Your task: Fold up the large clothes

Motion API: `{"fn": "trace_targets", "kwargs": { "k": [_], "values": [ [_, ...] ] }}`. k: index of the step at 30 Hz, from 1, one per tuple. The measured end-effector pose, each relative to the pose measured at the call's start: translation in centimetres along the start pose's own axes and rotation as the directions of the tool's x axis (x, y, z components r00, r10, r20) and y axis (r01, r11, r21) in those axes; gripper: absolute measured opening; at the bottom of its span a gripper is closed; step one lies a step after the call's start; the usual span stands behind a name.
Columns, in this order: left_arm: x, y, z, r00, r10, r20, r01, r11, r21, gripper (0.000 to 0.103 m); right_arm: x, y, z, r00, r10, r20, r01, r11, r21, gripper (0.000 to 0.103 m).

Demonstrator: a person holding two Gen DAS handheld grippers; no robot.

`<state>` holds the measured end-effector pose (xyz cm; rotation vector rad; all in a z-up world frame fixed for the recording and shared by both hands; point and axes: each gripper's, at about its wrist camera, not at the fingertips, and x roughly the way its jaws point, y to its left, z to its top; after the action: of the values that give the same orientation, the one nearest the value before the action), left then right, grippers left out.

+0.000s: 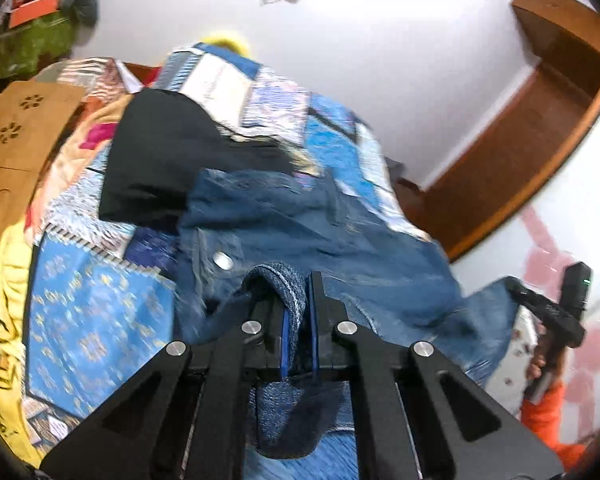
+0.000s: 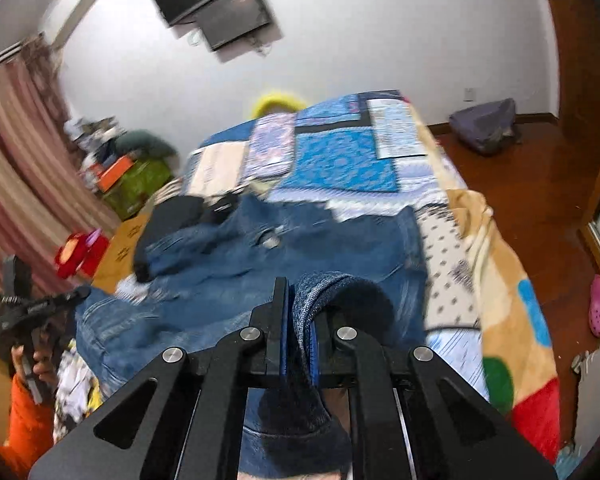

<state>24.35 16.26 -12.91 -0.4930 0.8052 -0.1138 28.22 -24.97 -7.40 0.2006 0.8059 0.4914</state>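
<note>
Wood floor (image 2: 520, 184) lies open beside the bed (image 2: 500, 280). Blue jeans (image 2: 300, 248) sprawl on it, hem pinched by left gripper (image 1: 298, 300) and right gripper (image 2: 300, 304).

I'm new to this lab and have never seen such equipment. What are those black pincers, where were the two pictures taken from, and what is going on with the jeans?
Each picture comes from a fisheye camera mounted on a handheld two-finger gripper; a person carries one in each hand. The left gripper and the right gripper are both shut on an edge of the blue jeans, which lie spread over a patchwork quilt on a bed. A black garment lies beyond them. The hand in an orange sleeve at the edge of the right view holds the other gripper.
</note>
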Motion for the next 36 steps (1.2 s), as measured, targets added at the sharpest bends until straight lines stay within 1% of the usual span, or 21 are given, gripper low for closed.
{"fn": "trace_targets", "kwargs": {
  "k": [3, 4, 6, 7, 8, 9, 10, 12, 14, 16, 18, 19, 20, 22, 26, 29, 31, 34, 36],
  "values": [
    [3.5, 2.4, 0.5, 0.997, 0.066, -0.03, -0.067, 0.997, -0.045, 0.006, 2.5, -2.3, 0.3, 0.999, -0.042, -0.022, 0.043, 0.998, 0.056, 0.007],
    [5.0, 3.4, 0.5, 0.994, 0.091, -0.054, -0.094, 0.993, -0.066, 0.006, 3.6, -3.3, 0.2, 0.998, -0.044, -0.046, 0.047, 0.995, 0.086, 0.007],
    [7.5, 5.1, 0.1, 0.988, 0.111, -0.105, -0.123, 0.987, -0.107, 0.007, 6.0, -5.2, -0.6, 0.995, -0.038, -0.097, 0.052, 0.988, 0.143, 0.007],
    [8.5, 5.7, -0.5, 0.984, 0.124, -0.129, -0.139, 0.984, -0.111, 0.007, 6.8, -5.7, -0.8, 0.992, -0.045, -0.119, 0.063, 0.986, 0.154, 0.007],
    [9.5, 6.0, -1.0, 0.979, 0.143, -0.146, -0.159, 0.981, -0.107, 0.008, 7.9, -6.2, -1.3, 0.988, -0.058, -0.145, 0.081, 0.985, 0.155, 0.007],
    [10.7, 6.2, -1.6, 0.971, 0.176, -0.164, -0.192, 0.977, -0.09, 0.009, 8.6, -6.4, -1.7, 0.984, -0.065, -0.164, 0.091, 0.984, 0.152, 0.007],
    [11.3, 6.3, -2.0, 0.966, 0.193, -0.172, -0.209, 0.975, -0.076, 0.011, 8.8, -6.5, -1.8, 0.983, -0.07, -0.171, 0.096, 0.984, 0.15, 0.007],
    [11.9, 5.7, -2.4, 0.958, 0.23, -0.17, -0.239, 0.97, -0.033, 0.011, 8.7, -6.3, -1.9, 0.984, -0.079, -0.163, 0.101, 0.986, 0.135, 0.007],
    [11.8, 4.9, -2.4, 0.95, 0.261, -0.168, -0.262, 0.965, 0.018, 0.011, 8.1, -5.9, -1.7, 0.984, -0.083, -0.159, 0.103, 0.987, 0.121, 0.008],
    [11.5, 4.2, -2.3, 0.943, 0.283, -0.175, -0.277, 0.959, 0.062, 0.012, 7.3, -5.5, -1.2, 0.982, -0.081, -0.173, 0.102, 0.988, 0.119, 0.01],
    [10.7, 3.4, -2.1, 0.939, 0.297, -0.17, -0.284, 0.954, 0.099, 0.02, 6.6, -5.2, -1.0, 0.98, -0.075, -0.182, 0.098, 0.987, 0.124, 0.012],
    [10.2, 3.1, -2.0, 0.939, 0.305, -0.162, -0.289, 0.951, 0.113, 0.03, 6.2, -5.1, -1.0, 0.98, -0.069, -0.184, 0.093, 0.988, 0.125, 0.014],
    [9.7, 2.8, -2.0, 0.94, 0.307, -0.151, -0.29, 0.949, 0.123, 0.038, 6.3, -5.0, -1.0, 0.981, -0.065, -0.184, 0.089, 0.988, 0.125, 0.017],
    [8.1, 2.2, -2.4, 0.945, 0.303, -0.12, -0.285, 0.947, 0.146, 0.043, 5.5, -4.5, -1.3, 0.982, -0.06, -0.177, 0.082, 0.99, 0.116, 0.022],
    [5.9, 1.7, -3.2, 0.949, 0.298, -0.104, -0.278, 0.945, 0.17, 0.044, 4.2, -3.5, -2.0, 0.983, -0.078, -0.168, 0.092, 0.993, 0.074, 0.033],
    [5.4, 1.5, -4.0, 0.947, 0.302, -0.112, -0.28, 0.943, 0.179, 0.044, 3.6, -2.7, -2.7, 0.982, -0.09, -0.167, 0.099, 0.994, 0.045, 0.036],
    [5.4, 1.6, -4.9, 0.94, 0.319, -0.12, -0.293, 0.937, 0.192, 0.044, 3.2, -2.1, -3.4, 0.981, -0.1, -0.169, 0.107, 0.994, 0.03, 0.039],
    [5.4, 1.6, -6.4, 0.927, 0.354, -0.123, -0.32, 0.919, 0.229, 0.044, 3.0, -1.2, -4.4, 0.977, -0.115, -0.181, 0.115, 0.993, -0.009, 0.048],
    [5.6, 1.5, -7.1, 0.918, 0.376, -0.125, -0.337, 0.907, 0.252, 0.044, 2.9, -0.5, -5.2, 0.975, -0.12, -0.189, 0.115, 0.993, -0.035, 0.048]
  ]
}}
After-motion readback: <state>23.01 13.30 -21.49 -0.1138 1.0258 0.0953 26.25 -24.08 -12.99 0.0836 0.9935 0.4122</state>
